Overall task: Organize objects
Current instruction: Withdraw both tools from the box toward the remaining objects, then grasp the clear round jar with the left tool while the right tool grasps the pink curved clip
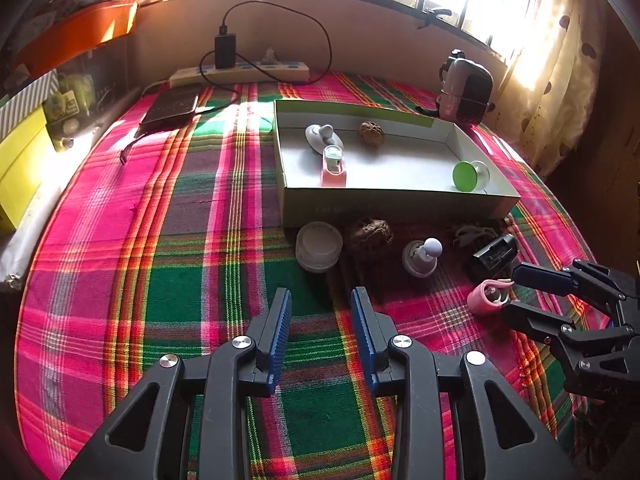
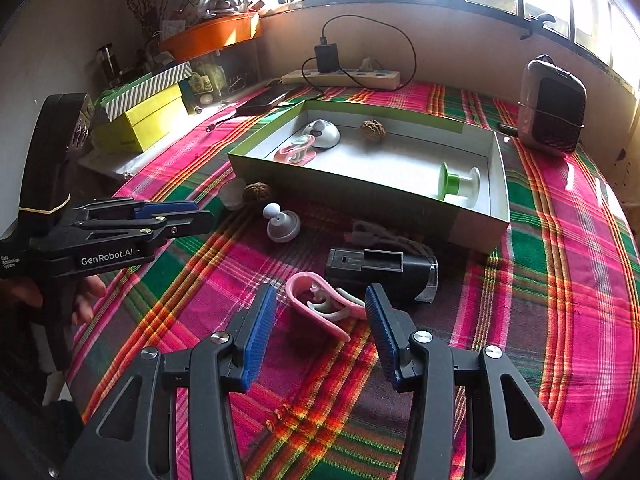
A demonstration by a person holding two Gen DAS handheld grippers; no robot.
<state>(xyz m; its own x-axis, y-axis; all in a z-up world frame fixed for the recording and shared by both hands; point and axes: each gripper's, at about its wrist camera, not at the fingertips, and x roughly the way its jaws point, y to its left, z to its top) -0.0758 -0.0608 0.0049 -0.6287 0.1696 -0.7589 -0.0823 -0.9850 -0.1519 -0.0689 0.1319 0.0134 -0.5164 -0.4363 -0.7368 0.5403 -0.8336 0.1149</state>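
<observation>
The pink clip (image 2: 320, 304) lay on its side on the plaid cloth (image 2: 560, 280), out in front of the box's near wall, and I had my right gripper (image 2: 320, 316) around it with the pads parted and not yet pressing; its loop sat between them, nearer the left pad. Touching the clip on its far side was the black holder (image 2: 380, 268), and I judged that to be the main risk: closing at a slant could catch the holder's edge or push the clip under it. The clip's curved, springy loop might also squirt out sideways if I pinched only its tip.

The open box (image 2: 500, 184) already held another pink clip (image 2: 294, 150), a grey knob (image 2: 322, 133), a walnut (image 2: 373, 131) and a green spool (image 2: 458, 182). Still outside, along the near wall, were a second walnut (image 2: 256, 192), a white knob (image 2: 280, 222) and a round white lid (image 1: 319, 246). My left gripper (image 1: 322, 312) hung empty and parted over bare cloth, well apart from the clip.
</observation>
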